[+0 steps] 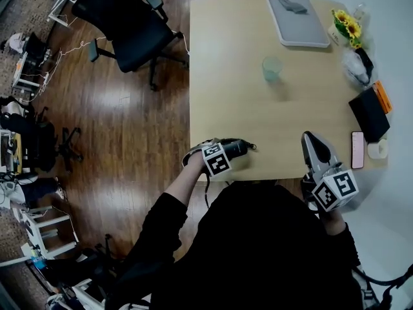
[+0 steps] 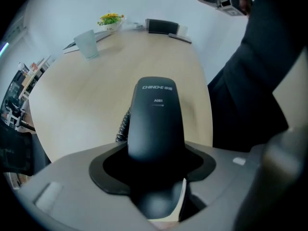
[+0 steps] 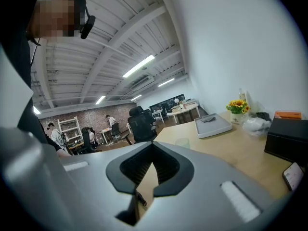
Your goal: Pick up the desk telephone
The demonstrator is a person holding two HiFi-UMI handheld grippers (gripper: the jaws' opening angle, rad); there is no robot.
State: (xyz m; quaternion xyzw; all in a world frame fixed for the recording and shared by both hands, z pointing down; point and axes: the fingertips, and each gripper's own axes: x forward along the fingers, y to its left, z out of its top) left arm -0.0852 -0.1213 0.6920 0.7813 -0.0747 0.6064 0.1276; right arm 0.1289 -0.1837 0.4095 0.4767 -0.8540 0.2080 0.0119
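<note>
The desk telephone's black handset (image 1: 237,148) lies at the near edge of the light wooden table (image 1: 258,115). My left gripper (image 1: 222,154) points steeply down over it and is shut on it. In the left gripper view the handset (image 2: 155,112) sticks out from between the jaws of the left gripper (image 2: 155,146), and its coiled cord (image 2: 123,126) hangs at its left. My right gripper (image 1: 310,142) hovers over the table's near right part, apart from the handset. Its jaws are together with nothing between them, as the right gripper (image 3: 153,166) also shows in its own view.
Mid-table stands a translucent cup (image 1: 271,68). A grey tray (image 1: 297,19) and sunflowers (image 1: 347,26) are at the far end. A black box (image 1: 369,113), a smartphone (image 1: 357,149) and a tape roll (image 1: 377,150) lie along the right edge. A black office chair (image 1: 129,18) stands left of the table.
</note>
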